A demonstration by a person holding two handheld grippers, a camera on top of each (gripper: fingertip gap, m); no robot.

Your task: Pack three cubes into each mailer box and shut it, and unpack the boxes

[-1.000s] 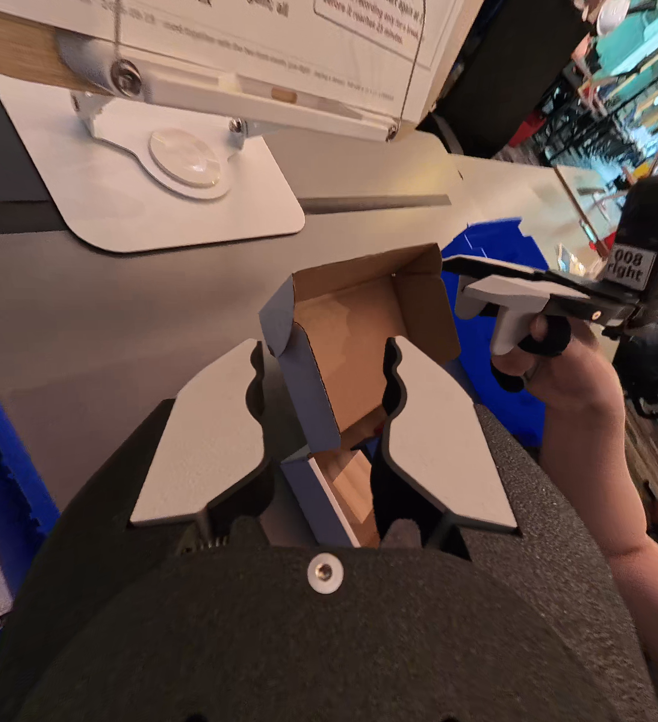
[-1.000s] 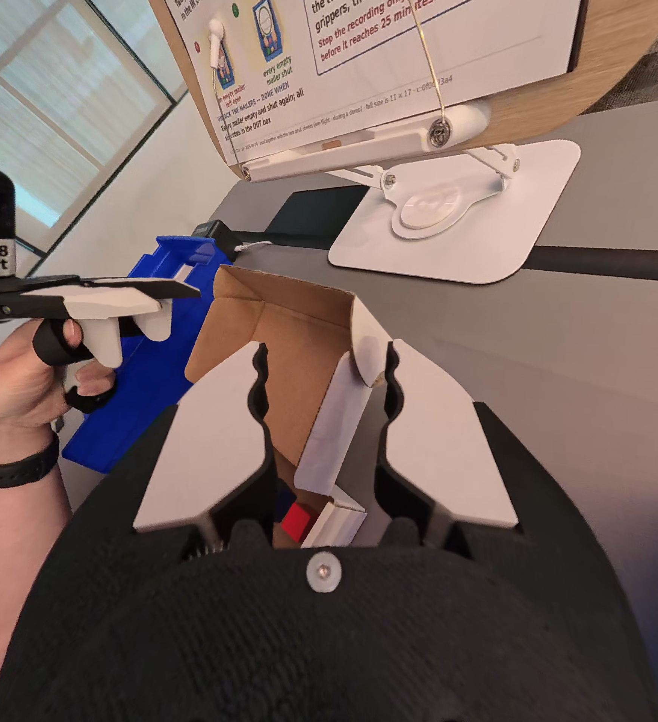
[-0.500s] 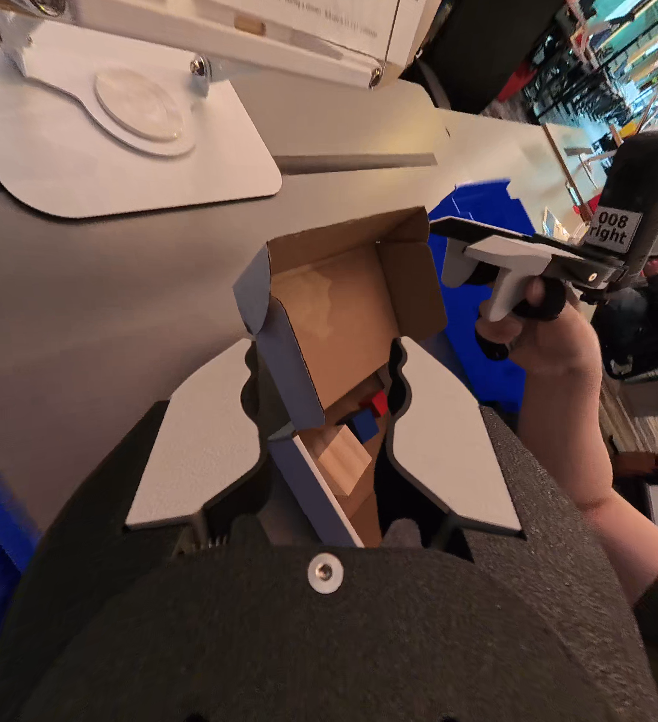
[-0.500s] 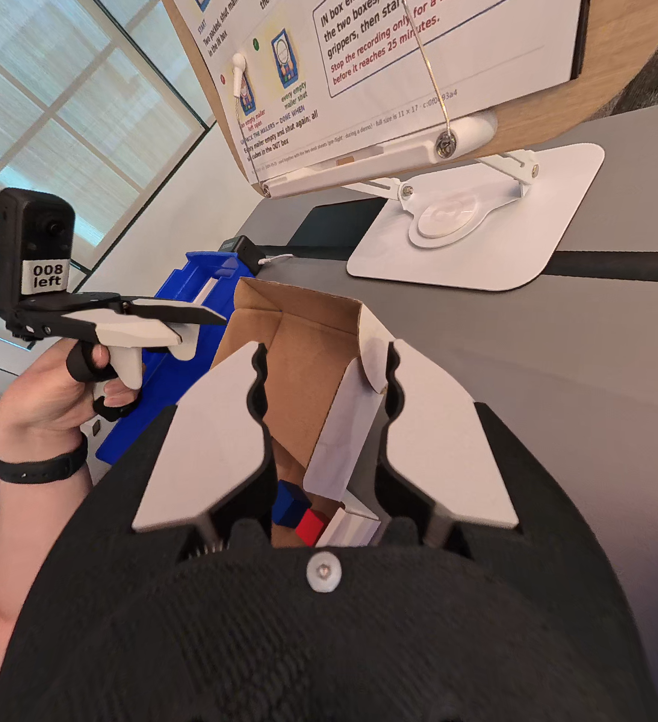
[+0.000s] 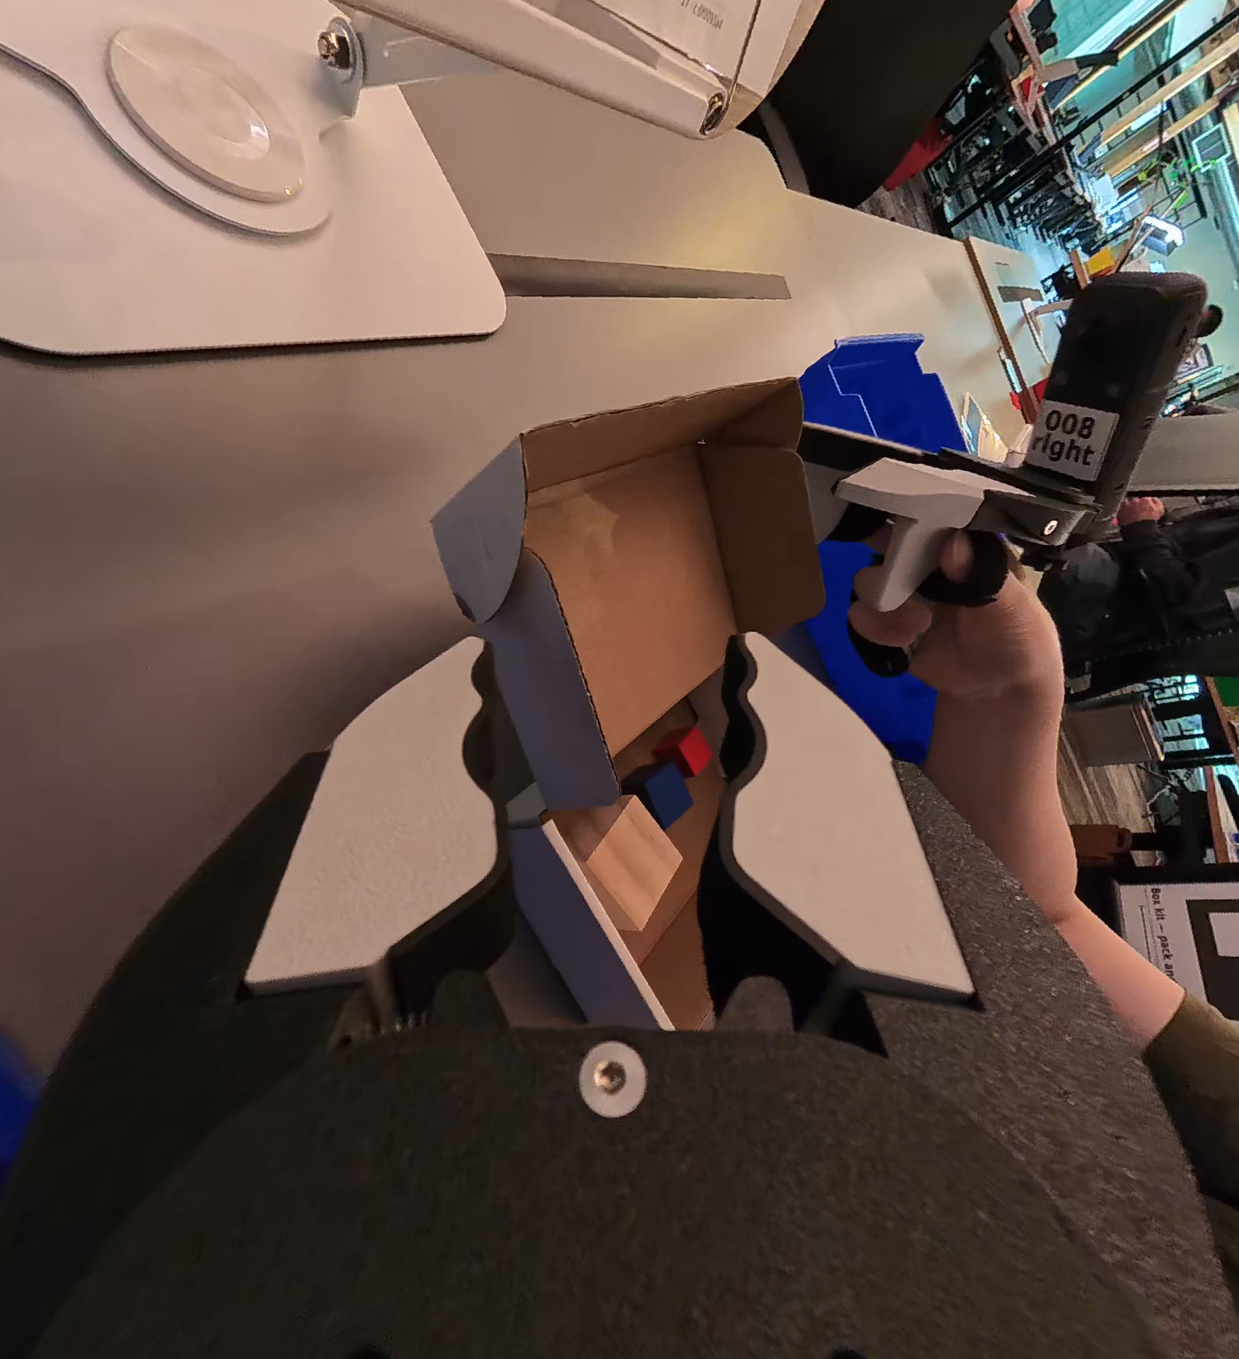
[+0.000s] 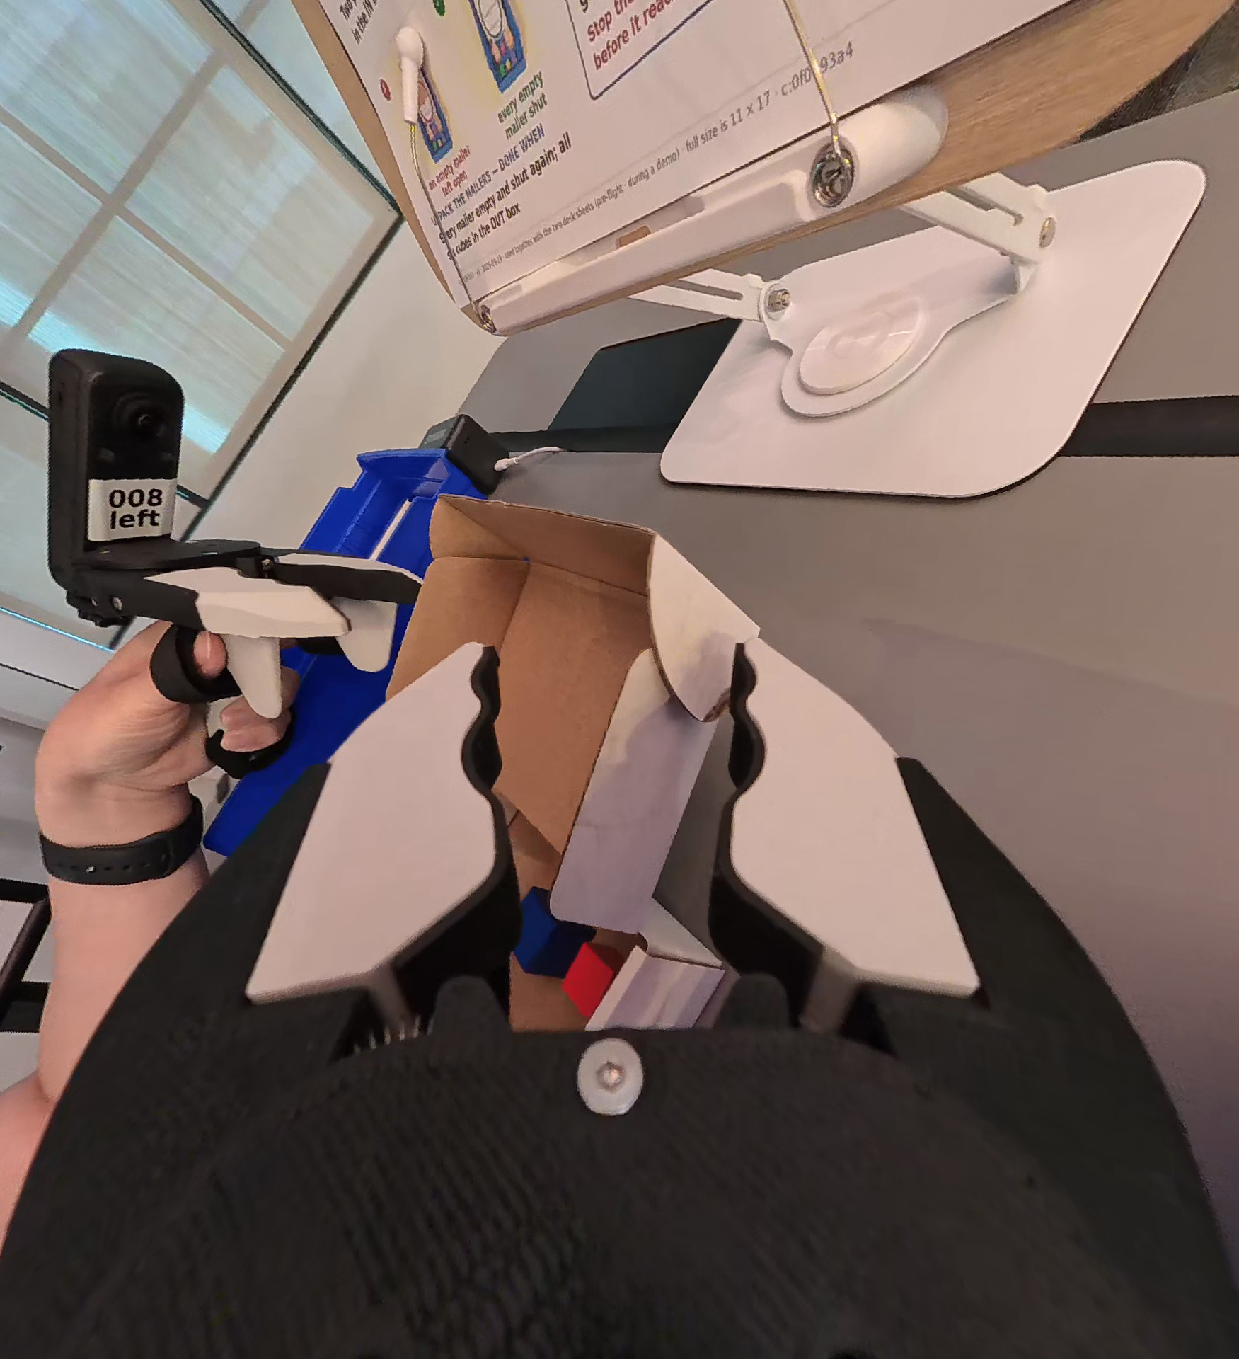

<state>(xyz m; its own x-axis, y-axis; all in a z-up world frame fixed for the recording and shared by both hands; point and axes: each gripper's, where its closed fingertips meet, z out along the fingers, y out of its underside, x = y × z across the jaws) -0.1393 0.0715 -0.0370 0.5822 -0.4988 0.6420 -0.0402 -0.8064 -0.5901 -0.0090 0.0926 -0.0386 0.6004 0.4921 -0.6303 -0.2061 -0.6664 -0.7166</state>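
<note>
Your left hand-held gripper (image 5: 605,706) is released, jaws spread wide, hanging over the open mailer box of brown cardboard with white outer faces (image 5: 631,588), which sits on the grey worktop (image 5: 197,515). One finger lies on each side of the box's left wall, touching nothing that shows. Your right hand-held gripper (image 6: 612,706) is released as well, jaws wide apart over the same box from the other side, with the raised white side flap (image 6: 675,706) between its fingers.

The lid stands up at the far end, brown inside facing you. Three cubes lie in the box: a pale plain wooden cube (image 5: 631,868) nearest the left camera, a blue cube (image 5: 668,787) just beyond it, and a red cube (image 5: 690,750) just beside the blue one. In the right wrist view only the blue cube (image 6: 550,934) and the red cube (image 6: 590,978) show, close together by the white wall.

A blue plastic bin (image 5: 873,412) sits behind the box. A white stand base (image 6: 932,368) carrying a tilted printed instruction board (image 6: 638,110) rests farther back on the worktop.
</note>
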